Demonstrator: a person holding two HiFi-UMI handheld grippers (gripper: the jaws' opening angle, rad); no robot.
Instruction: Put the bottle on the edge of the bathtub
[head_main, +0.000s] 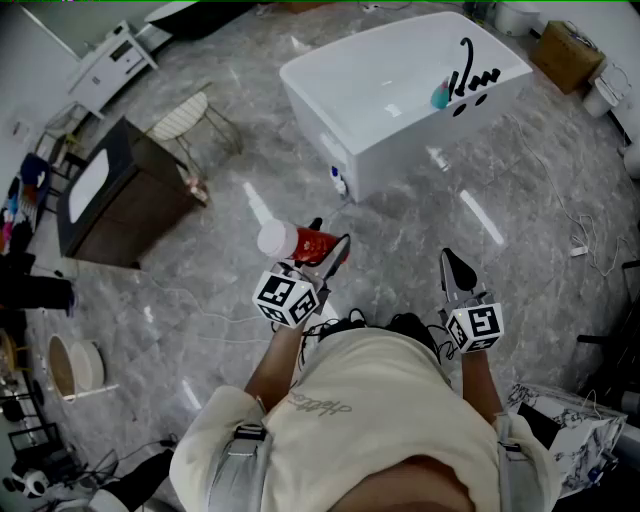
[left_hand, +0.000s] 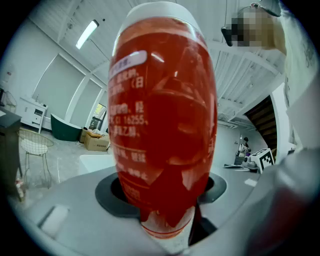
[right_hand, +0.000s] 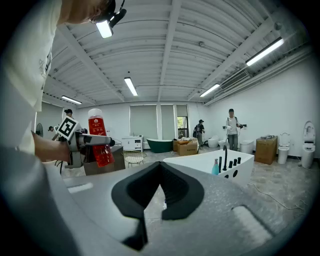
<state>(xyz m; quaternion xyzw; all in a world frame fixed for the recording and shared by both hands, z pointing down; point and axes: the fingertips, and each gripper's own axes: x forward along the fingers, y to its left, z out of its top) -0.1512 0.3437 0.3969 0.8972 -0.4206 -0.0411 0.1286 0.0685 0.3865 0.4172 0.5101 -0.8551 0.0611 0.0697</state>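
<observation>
A red bottle (head_main: 300, 243) with a white cap is clamped between the fingers of my left gripper (head_main: 330, 245), held in the air above the marble floor. It fills the left gripper view, where the bottle (left_hand: 165, 125) stands cap-up with its base inside my left gripper (left_hand: 165, 200). The white bathtub (head_main: 420, 150) stands ahead, well apart from the bottle. My right gripper (head_main: 455, 270) is shut and empty. In the right gripper view, the bottle (right_hand: 100, 137) shows at left and the bathtub (right_hand: 210, 167) beyond my right gripper (right_hand: 161, 192).
A teal bottle (head_main: 440, 97) and a black faucet (head_main: 468, 75) sit on the tub's far rim. A dark cabinet (head_main: 120, 195) and a wire chair (head_main: 185, 118) stand at left. A cardboard box (head_main: 565, 55) lies beyond the tub. People (right_hand: 231, 127) stand far off.
</observation>
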